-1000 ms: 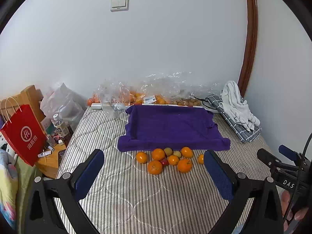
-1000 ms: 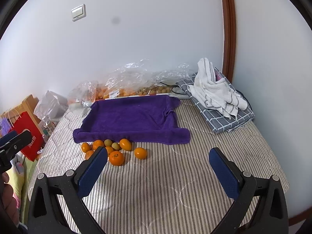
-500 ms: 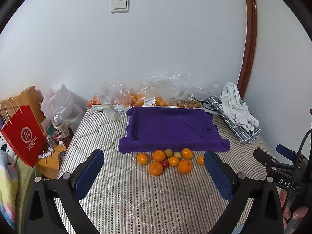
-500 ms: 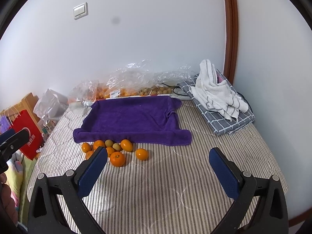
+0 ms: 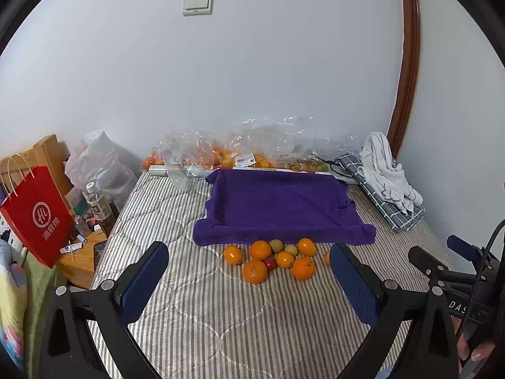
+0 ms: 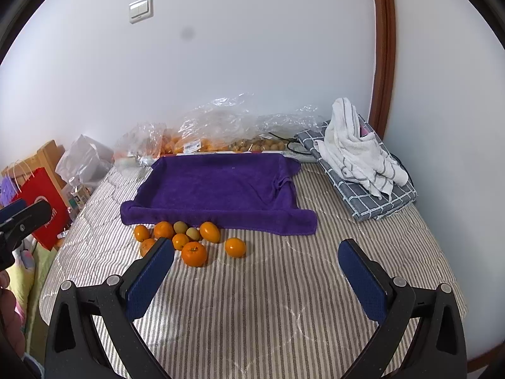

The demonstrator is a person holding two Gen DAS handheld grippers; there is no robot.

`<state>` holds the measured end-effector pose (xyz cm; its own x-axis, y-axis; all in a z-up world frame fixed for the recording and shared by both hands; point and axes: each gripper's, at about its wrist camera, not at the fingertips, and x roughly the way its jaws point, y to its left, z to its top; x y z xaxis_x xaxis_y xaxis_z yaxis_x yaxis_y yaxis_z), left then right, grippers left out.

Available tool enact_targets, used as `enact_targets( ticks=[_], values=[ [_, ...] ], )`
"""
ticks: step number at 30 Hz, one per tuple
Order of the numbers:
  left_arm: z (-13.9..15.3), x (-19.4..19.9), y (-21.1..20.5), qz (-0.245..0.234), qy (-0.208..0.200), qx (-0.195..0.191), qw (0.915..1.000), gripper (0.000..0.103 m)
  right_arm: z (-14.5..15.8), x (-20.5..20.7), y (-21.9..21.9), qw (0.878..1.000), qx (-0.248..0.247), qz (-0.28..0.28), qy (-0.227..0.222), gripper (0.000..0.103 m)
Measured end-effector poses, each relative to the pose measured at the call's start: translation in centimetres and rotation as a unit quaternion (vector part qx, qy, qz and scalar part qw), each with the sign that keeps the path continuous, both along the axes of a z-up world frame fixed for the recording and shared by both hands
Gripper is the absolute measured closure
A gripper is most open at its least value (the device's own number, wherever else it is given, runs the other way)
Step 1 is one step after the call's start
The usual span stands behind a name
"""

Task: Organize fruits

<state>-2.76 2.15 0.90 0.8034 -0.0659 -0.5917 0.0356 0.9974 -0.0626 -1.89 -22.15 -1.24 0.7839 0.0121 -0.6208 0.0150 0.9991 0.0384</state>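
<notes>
lying loose by the purple towel [image 5: 281, 203], round orange fruits [image 5: 270, 258]; both hand-held grippers gape empty.

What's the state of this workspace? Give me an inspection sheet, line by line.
Surface: striped quilted bed cover, mostly bare in front.
Job's things: loose fruit pile, oranges plus a few small greenish ones, in front of the purple towel-lined tray; one orange lies apart.
Clutter: plastic bags of fruit by the wall; white towel on checked cloth.
Grippers: left gripper and right gripper, jaws open, holding nothing.
Cables: black cable behind the tray.
Surroundings: red paper bag, wall switch.
</notes>
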Motion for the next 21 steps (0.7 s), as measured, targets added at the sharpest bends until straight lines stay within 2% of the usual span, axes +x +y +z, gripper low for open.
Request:
enact_targets(
  ticks=[12, 19, 21],
  values=[
    [-2.4, 2.7, -0.3, -0.010, 0.016, 0.003, 0.9998, 0.000, -2.7, 2.3, 0.4, 1.000, -0.012, 0.007, 0.014, 0.001],
    [-6.7, 5.7, 1.8, 0.012, 0.046, -0.002, 0.9989, 0.000, -5.5, 4.5, 1.2, 0.999, -0.030, 0.021, 0.013, 0.001],
    [-8.3, 6.5, 2.7, 0.020, 0.062, -0.004, 0.9979, 0.002, -6.9, 5.6, 1.4, 0.999, -0.023, 0.030, 0.024, 0.004]
  ],
)
